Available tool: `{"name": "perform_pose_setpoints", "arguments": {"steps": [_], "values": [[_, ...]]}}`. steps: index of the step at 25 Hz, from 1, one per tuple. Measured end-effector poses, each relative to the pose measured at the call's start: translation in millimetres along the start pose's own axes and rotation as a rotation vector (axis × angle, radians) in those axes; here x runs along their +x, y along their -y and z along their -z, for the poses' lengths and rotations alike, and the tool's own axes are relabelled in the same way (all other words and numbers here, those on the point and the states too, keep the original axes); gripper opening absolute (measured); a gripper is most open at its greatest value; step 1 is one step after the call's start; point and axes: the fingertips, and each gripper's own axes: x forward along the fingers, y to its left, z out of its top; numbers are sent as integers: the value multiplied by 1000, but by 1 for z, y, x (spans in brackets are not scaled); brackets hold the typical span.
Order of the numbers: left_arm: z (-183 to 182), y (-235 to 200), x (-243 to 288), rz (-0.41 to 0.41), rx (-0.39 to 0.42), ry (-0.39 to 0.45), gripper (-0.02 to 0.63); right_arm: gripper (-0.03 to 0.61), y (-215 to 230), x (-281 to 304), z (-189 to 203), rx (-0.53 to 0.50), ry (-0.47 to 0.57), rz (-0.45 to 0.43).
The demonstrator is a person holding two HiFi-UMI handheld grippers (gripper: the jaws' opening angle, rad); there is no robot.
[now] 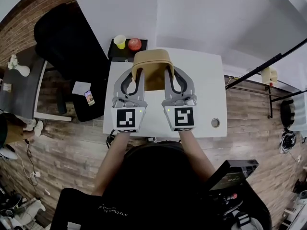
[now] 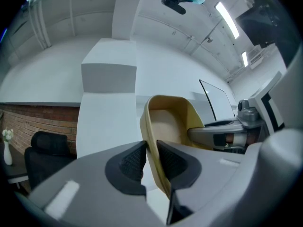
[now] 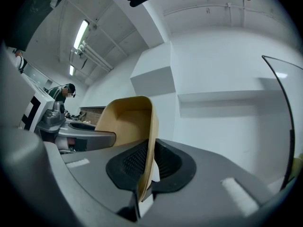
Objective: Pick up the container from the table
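Observation:
A tan plastic container [image 1: 152, 63] hangs tilted over the far half of the white table [image 1: 206, 80], open side toward the wall. My left gripper [image 1: 135, 75] is shut on its left wall, and my right gripper [image 1: 169, 75] is shut on its right wall. In the left gripper view the container's rim [image 2: 170, 122] runs between the ribbed pads of the left gripper [image 2: 150, 152]. The right gripper view shows the thin wall [image 3: 125, 119] pinched in the right gripper [image 3: 149, 160]. Each gripper view also shows the other gripper across the container.
A yellow cup [image 1: 120, 41] and a red apple [image 1: 135, 44] stand on a black side table [image 1: 125, 55] behind the white table. A black chair [image 1: 72, 42] is at the left. A small round metal thing [image 1: 215, 122] lies near the table's front right corner.

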Motion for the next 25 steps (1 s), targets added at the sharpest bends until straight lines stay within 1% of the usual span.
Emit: {"name": "perform_pose_setpoints", "arguments": {"steps": [8, 12, 18, 22, 25], "values": [[3, -1, 0, 5, 5, -6, 63, 34, -1, 1, 3, -15, -10, 2], [8, 1, 0, 8, -7, -23, 63, 34, 1, -2, 5, 5, -23, 11], [8, 5, 7, 21, -4, -22, 63, 35, 8, 0, 4, 13, 4, 24], [14, 10, 7, 28, -4, -43, 63, 34, 12, -5, 7, 16, -11, 35], [11, 12, 8, 40, -1, -33, 63, 35, 14, -6, 6, 14, -3, 47]]}}
